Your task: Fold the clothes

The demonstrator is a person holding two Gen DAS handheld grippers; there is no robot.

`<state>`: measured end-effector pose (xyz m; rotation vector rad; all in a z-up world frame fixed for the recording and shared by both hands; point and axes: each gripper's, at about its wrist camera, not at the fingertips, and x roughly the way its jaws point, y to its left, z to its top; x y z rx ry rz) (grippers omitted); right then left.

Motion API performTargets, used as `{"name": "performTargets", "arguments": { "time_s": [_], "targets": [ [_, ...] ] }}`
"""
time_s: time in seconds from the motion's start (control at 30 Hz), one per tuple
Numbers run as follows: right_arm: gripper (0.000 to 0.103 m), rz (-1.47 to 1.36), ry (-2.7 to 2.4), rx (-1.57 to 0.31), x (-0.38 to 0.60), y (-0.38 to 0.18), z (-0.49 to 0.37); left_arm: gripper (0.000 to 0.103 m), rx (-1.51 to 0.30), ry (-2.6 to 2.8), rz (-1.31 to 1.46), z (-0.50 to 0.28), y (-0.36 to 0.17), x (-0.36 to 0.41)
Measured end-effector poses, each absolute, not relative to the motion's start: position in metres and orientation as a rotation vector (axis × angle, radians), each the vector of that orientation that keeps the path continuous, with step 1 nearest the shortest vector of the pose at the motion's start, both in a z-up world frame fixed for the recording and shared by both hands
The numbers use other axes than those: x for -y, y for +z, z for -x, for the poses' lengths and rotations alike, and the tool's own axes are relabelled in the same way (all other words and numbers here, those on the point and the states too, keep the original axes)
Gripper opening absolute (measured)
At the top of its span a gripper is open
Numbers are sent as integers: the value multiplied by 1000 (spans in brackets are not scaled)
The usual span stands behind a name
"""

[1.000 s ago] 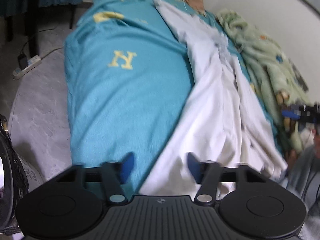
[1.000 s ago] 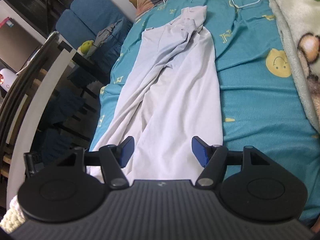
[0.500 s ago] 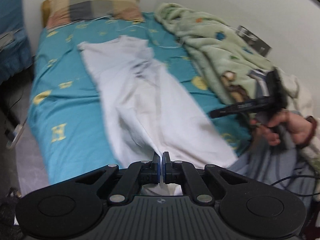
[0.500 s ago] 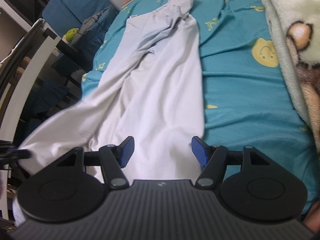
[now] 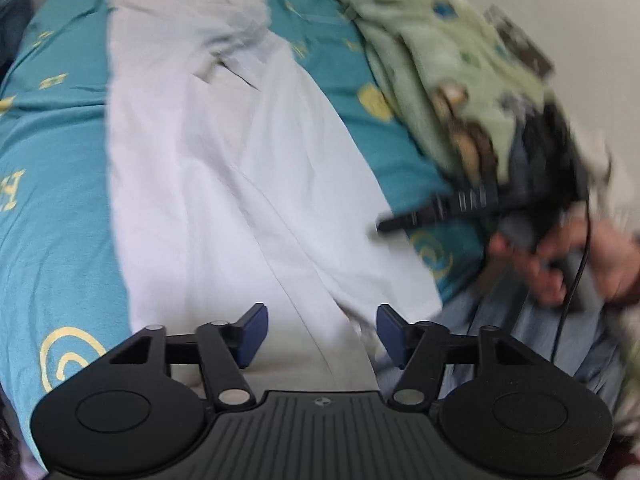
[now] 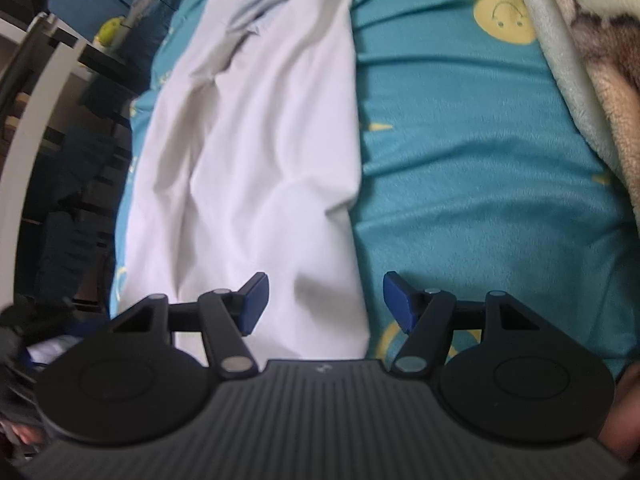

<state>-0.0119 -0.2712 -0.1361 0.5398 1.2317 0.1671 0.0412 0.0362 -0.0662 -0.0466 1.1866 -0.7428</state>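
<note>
Below, we see a white garment [image 5: 240, 184] spread lengthwise along a bed covered by a teal sheet [image 5: 52, 184] printed with yellow motifs. Our left gripper [image 5: 319, 334] hangs over the garment's near end with its blue-padded fingers [image 5: 252, 330] spread wide apart and nothing between them; white cloth fills the gap beneath. Our right gripper [image 6: 324, 304] likewise stands with fingers [image 6: 254, 300] parted and empty, its left finger over the garment [image 6: 256, 152] and its right finger over the sheet [image 6: 480, 184], so that the garment's right edge runs between them. From the left wrist view, the right hand [image 5: 560, 264] appears blurred beside the garment's far corner. A pale green fleece blanket [image 5: 448, 56] lies bunched along the sheet's right side, apart from the garment
</note>
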Motion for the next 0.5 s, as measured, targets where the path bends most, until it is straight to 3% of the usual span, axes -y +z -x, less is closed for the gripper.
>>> {"name": "performTargets", "arguments": {
  "time_s": [0.07,0.2,0.5],
  "targets": [
    [66,-543,197,-1262,267,-140,9,76,-1199,-632,169,-60,-69,-59],
    [66,-533,267,-1304,256,-141,10,76,-1302,-365,321,-93,-91,-88],
    [66,-540,410,-1455,234,-151,18,76,-1565,-276,180,-107,-128,-81]
  ]
}}
